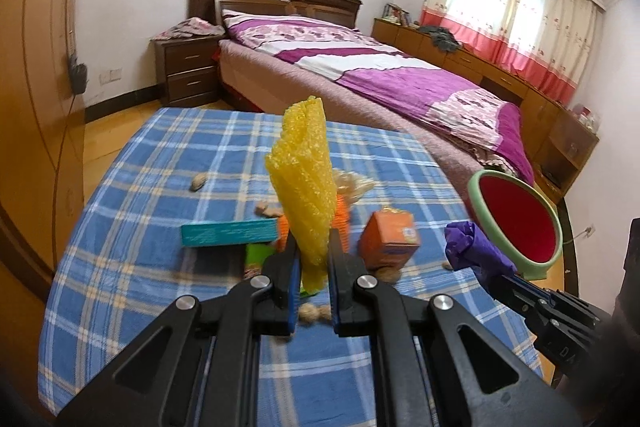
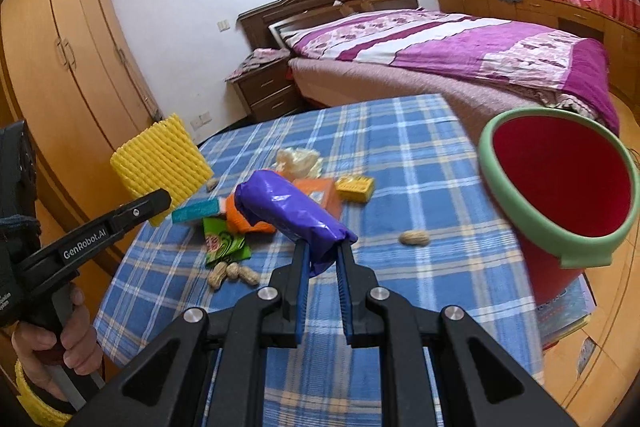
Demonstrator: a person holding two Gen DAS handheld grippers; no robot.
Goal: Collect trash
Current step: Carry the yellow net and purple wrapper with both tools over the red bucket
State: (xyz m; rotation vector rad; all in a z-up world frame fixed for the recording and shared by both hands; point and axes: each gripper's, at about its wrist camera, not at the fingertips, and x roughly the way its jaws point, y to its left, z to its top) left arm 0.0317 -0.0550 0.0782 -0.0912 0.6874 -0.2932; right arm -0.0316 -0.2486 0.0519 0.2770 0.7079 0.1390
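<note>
Inventory, largest first, all placed by the red bin.

1. Table (image 2: pixel 400 147), under a blue plaid cloth. It carries the litter; the red bin (image 2: pixel 560 183) with its green rim stands off the table's right edge, mouth tilted toward me, so I judge it is set there to take drops from either hand.

2. Yellow foam fruit net (image 1: pixel 304 179). My left gripper (image 1: pixel 312 267) is clamped tight on its lower end, so it stands upright above the table, well left of the bin. Held by the bottom, it keeps clear of the pile.

3. Purple plastic wrapper (image 2: pixel 288 215). My right gripper (image 2: pixel 322 259) is pinched closed on one end; the rest juts forward over the table, nearer the bin than the net, likely next in.

4. Orange carton (image 1: pixel 388 239), lying on the table left of the bin, not yet collected.

5. Teal box (image 1: pixel 228 231), further left, flat on the cloth.

6. Green snack packet (image 2: pixel 224 243), crumpled beside the teal box.

7. Peanuts: a cluster (image 2: pixel 232 273) far left of the bin, one single (image 2: pixel 414 238) closest to it.
</note>
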